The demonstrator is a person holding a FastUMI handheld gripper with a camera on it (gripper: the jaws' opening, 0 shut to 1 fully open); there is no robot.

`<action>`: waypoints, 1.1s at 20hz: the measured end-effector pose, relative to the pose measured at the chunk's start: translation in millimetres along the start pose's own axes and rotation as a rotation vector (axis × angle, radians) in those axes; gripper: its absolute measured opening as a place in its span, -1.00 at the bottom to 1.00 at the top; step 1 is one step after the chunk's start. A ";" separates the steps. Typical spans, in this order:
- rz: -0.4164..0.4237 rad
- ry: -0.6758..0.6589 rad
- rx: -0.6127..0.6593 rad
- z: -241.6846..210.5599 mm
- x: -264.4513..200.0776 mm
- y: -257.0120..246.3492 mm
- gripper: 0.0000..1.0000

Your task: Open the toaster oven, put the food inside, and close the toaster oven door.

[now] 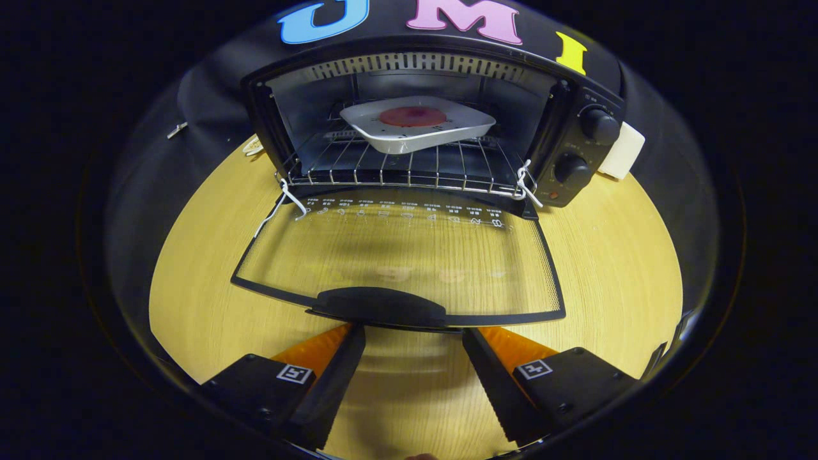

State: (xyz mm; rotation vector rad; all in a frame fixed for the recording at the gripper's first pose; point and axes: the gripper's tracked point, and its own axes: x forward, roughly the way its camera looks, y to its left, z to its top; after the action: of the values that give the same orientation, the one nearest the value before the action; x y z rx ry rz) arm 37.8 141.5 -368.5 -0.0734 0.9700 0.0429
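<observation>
Two of three steps look done: toaster oven (422, 121) door (402, 255) is down flat over table (607, 255), food (412, 116) on white plate (418, 128) sits on far rack (409, 169) inside, fingers (414, 348) spread wide w/ nothing held just near of door handle (380, 305), closing left.

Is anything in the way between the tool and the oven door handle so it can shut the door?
No, nothing visible. The tool is open, its fingers just under the door handle, with only bare table between them. The glass door lies flat open, and the plate of food already sits on the rack inside the oven.
</observation>
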 end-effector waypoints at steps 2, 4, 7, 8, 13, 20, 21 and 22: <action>-0.010 -0.011 -0.036 3.3 -5.0 1.0 0.99; -0.006 -0.038 -0.054 8.9 -11.7 4.3 0.99; 0.010 -0.086 -0.097 18.9 -25.7 4.5 0.99; 0.018 -0.109 -0.109 22.3 -32.5 4.2 0.99; 0.031 -0.291 -0.152 65.4 -73.3 -0.7 1.00; 0.041 -0.452 -0.084 132.4 -107.1 -9.6 0.99; 0.048 -0.476 -0.066 136.5 -113.1 -9.4 0.99; 0.051 -0.497 -0.059 141.2 -117.8 -9.7 0.98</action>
State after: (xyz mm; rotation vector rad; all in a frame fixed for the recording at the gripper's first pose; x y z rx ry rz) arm 88.1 142.9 -191.4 -0.0871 0.4736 0.1301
